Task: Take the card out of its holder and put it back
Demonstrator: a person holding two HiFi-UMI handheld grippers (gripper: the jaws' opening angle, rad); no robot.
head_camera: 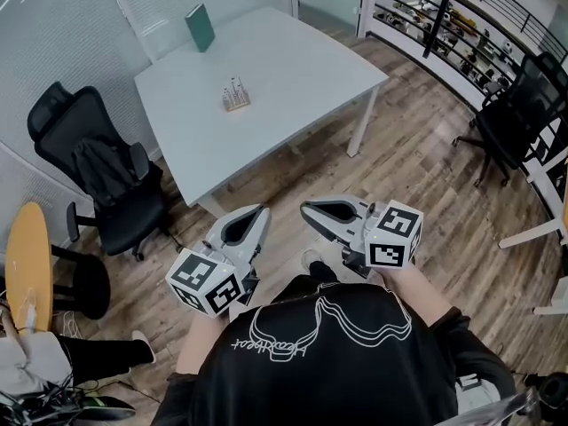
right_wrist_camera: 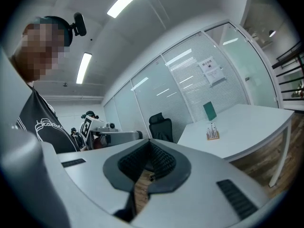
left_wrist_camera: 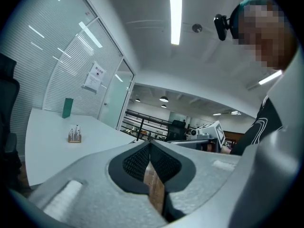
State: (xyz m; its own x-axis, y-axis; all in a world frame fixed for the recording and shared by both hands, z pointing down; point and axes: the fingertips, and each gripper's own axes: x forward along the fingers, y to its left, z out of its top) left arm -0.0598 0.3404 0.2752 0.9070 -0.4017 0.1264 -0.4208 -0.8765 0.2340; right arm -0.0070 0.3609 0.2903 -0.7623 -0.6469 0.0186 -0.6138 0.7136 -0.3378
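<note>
Currently both tools are held low in front of the person's waist, side by side and pointed forward toward the table. The left gripper [head_camera: 259, 213] is seen with its jaws pressed together and nothing between them, and the right gripper [head_camera: 308, 209] is likewise closed on nothing. One marker cube [head_camera: 206, 282] is carried on the left tool and one [head_camera: 391, 235] on the right.

A stretch of brown wooden plank floor [head_camera: 417, 162] is seen between the grippers and the white rectangular table [head_camera: 302, 69]. On that table, well apart from both grippers, one small wooden card holder [head_camera: 236, 96] is set, with pale cards standing upright in it; their number cannot be told. One dark green upright book-like object [head_camera: 200, 27] is stood near the far edge.

Two black office chairs are counted: one [head_camera: 98, 171] just beside the table's left side, one [head_camera: 519, 114] at the right. A round yellow tabletop [head_camera: 27, 264] is seen at the left edge.
</note>
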